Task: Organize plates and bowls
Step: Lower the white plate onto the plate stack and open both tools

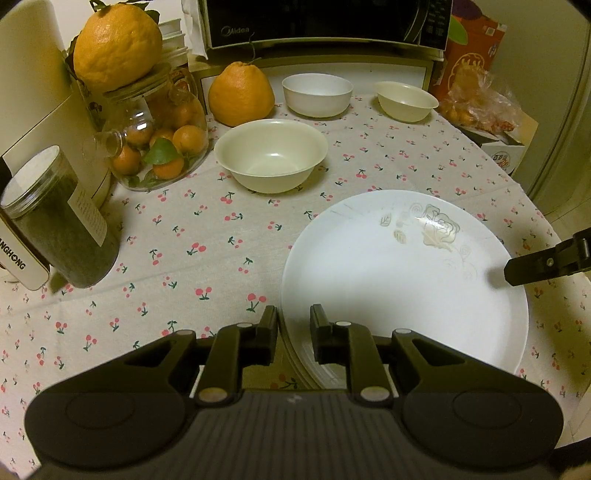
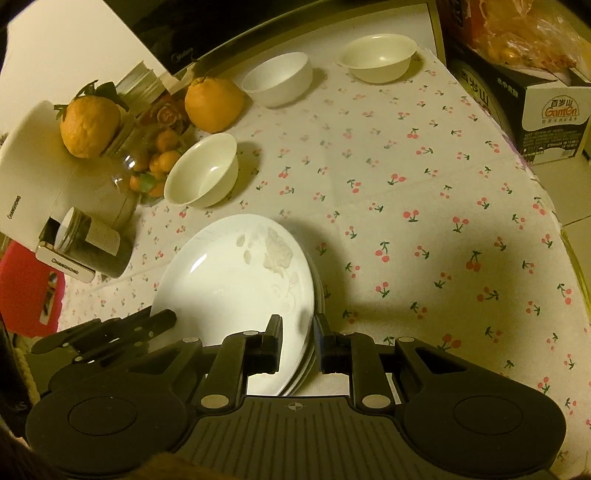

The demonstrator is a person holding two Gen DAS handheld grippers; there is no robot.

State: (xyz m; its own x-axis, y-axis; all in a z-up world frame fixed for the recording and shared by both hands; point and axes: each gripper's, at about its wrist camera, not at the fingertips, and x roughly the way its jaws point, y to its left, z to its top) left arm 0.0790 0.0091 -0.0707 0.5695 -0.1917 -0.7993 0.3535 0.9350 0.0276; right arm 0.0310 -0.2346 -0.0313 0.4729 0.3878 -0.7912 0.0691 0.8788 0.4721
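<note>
Here: plate stack [image 1: 388,280], rose-patterned, on the cherry-print counter [image 1: 184,258], near edge. Left gripper [image 1: 293,325] straddles its left rim, right gripper [image 2: 297,328] its right rim; both are narrowed onto the stack's edge, likely to lift or steady it from two sides. Bowls: one cream [image 1: 271,155] behind the plates, one white [image 1: 317,94] and one cream [image 1: 406,100] farther back, apart, unstacked. Writing: "Midea" on microwave [image 1: 325,22]; "CHANGHONG" on white appliance [image 2: 37,166]; "Ganten" on carton [image 2: 554,118]. Jar [image 1: 62,221] label unreadable.
</note>
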